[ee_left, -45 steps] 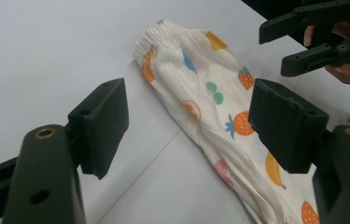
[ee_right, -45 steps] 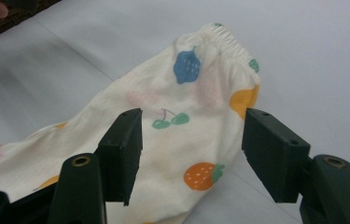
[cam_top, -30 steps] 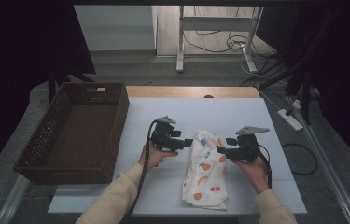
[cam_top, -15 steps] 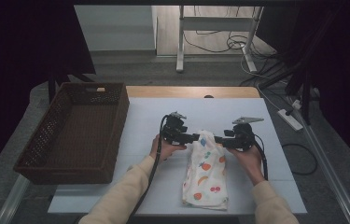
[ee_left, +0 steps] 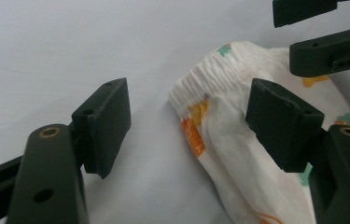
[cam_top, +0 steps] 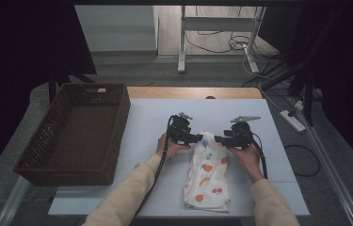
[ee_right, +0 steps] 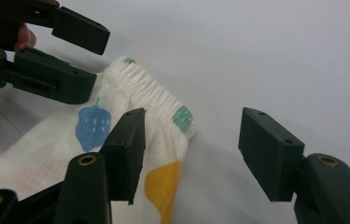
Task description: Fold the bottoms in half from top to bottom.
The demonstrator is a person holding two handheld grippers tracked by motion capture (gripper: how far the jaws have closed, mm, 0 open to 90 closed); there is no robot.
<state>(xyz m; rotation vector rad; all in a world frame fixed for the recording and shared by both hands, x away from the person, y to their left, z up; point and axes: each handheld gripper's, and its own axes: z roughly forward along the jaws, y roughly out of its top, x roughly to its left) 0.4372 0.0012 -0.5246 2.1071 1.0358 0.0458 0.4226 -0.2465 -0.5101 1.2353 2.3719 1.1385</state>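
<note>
Left gripper (cam_top: 196, 137) and right gripper (cam_top: 220, 139) face each other at the far, elastic-waisted end of the shorts (cam_top: 208, 175), both with jaws apart and clamped on nothing. In the left gripper view (ee_left: 189, 123), one jaw stands over bare table and the other over the cloth (ee_left: 238, 140), the waistband corner lying between them. The right gripper view (ee_right: 191, 156) shows the same at the opposite corner of the shorts (ee_right: 130, 126). The white, fruit-printed garment lies flat on the white table (cam_top: 150, 117), lengthwise toward the person, right of the brown basket (cam_top: 77, 134). No brand, label or writing can be read. Since a second ago both hands have slid from the middle of the shorts up to the waistband and drawn closer together; the right gripper's jaws have just been closing slightly, with the cloth's corner between them but not pinched. The shorts and basket lie as before.
</note>
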